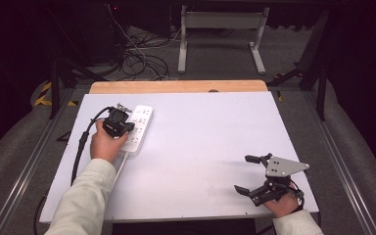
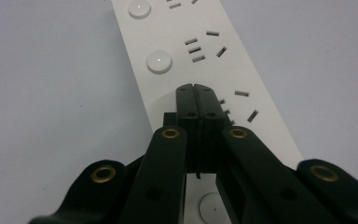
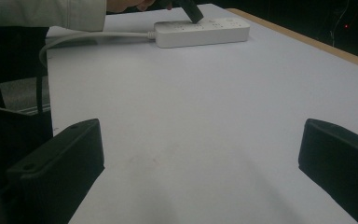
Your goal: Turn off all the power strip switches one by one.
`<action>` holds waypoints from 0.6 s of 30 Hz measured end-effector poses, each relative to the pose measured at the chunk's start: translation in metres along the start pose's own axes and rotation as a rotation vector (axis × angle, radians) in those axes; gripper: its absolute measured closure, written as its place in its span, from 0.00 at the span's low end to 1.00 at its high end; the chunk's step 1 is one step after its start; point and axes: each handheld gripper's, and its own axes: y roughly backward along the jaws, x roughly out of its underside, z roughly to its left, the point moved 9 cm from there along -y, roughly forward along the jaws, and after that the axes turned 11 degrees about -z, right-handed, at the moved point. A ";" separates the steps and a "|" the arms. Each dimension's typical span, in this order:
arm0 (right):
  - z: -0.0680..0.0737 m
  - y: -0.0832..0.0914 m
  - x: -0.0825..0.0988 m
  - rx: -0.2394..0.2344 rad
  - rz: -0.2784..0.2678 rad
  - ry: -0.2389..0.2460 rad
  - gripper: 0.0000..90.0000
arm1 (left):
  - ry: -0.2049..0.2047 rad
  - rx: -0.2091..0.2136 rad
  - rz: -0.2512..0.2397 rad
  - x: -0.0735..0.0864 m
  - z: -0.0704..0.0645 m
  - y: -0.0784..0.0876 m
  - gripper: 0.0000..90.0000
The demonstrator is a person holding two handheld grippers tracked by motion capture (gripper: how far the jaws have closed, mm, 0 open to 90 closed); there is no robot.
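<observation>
Pressing down with my left claw (image 2: pixel 196 89): its two black jaws are squeezed flat together, nothing between them, tips set on the top face of the white power strip (image 2: pixel 205 60). From the left gripper view the joined tips sit on the strip's middle line, just short of a round white button (image 2: pixel 160 61), with socket slots to the far side of it. Whether the tips bear weight or only graze the plastic, I cannot tell.

Power strip lies toward the far left part of the white table (image 1: pixel 200 142), long side running away from me, in the high view (image 1: pixel 138 128). Its white cord (image 3: pixel 98 35) leaves the near end and trails back off the table edge on my left.

My left hand (image 1: pixel 105 142) wraps the claw body, sleeve (image 1: pixel 85 196) coming in from below.

Right claw (image 1: pixel 247 174) rests low at the near right corner of the table, well apart from the strip. Jaws spread wide, holding nothing; bare tabletop shows between them in the right gripper view.
</observation>
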 end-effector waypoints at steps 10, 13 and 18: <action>0.001 -0.001 0.000 -0.009 0.000 -0.001 0.00 | 0.030 -0.014 -0.014 0.004 0.008 0.004 1.00; 0.001 -0.002 0.001 -0.009 0.003 -0.002 0.00 | 0.011 -0.028 -0.007 0.004 0.006 0.003 1.00; 0.001 -0.002 0.001 -0.009 0.005 -0.002 0.00 | -0.014 -0.044 -0.004 0.004 0.006 0.004 1.00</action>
